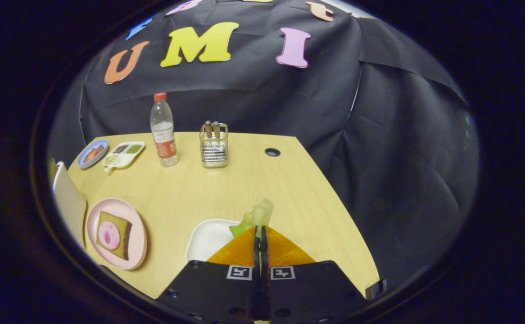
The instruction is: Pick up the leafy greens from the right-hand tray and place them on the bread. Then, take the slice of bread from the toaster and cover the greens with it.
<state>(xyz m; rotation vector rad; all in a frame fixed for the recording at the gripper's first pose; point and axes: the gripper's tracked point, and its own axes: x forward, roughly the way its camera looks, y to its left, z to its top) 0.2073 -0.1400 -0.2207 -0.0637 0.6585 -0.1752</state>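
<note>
My gripper [259,229] is shut on the leafy greens [257,217], a pale green leaf that sticks up past the fingertips. It hangs above the white tray [206,238], which lies just ahead and left of the fingers. A slice of bread [114,235] with a pink round of meat on it rests on a pink plate [134,252], to the left of the tray. A white block [66,198] stands beside the plate at its left; I cannot tell what it is.
At the back of the wooden table [190,189] stand a water bottle [164,130] and a wire holder with utensils [214,146]. Left of them lie a blue dish [92,153] and a divided white dish [124,153]. A cable hole [272,152] sits behind.
</note>
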